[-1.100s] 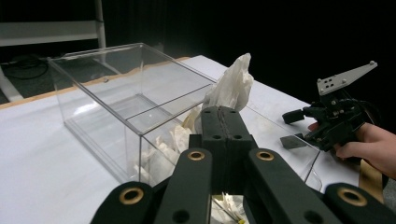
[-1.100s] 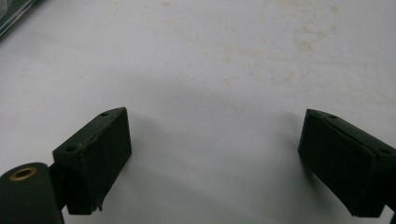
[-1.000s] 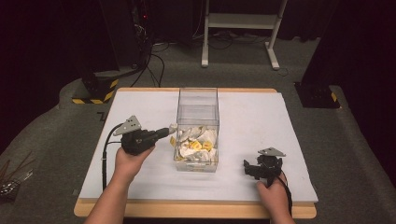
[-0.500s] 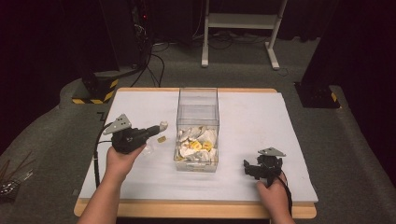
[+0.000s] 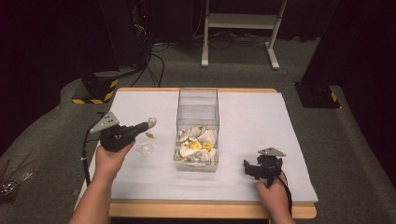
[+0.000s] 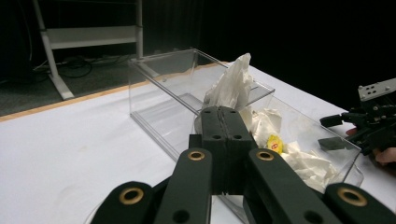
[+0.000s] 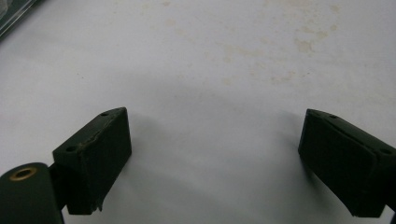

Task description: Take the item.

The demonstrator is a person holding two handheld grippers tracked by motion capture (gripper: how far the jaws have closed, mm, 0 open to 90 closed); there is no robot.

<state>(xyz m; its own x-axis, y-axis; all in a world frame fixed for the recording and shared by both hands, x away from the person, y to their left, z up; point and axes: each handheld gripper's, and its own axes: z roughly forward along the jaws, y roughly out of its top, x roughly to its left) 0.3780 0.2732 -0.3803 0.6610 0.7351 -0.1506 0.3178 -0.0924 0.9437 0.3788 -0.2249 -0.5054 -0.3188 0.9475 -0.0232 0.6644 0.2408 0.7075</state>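
White-covered worktop (image 5: 261, 116) carried a clear plastic box (image 5: 198, 126) of crumpled wrappers. Left claw (image 6: 223, 112), at nine o'clock of it, pinched a crumpled white tissue (image 6: 231, 86), probably unloading; right claw (image 7: 212, 154) rested agape.

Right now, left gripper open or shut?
Shut. The left gripper has its jaws pressed together on a white tissue, beside the clear box.

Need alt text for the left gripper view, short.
The left gripper, jaws shut, pinches a crumpled white wrapper above the white table. Behind stands a clear plastic box holding more wrappers; the right gripper sits far right.

Left claw (image 5: 148, 124) clamped, right claw (image 5: 248, 168) spread wide.
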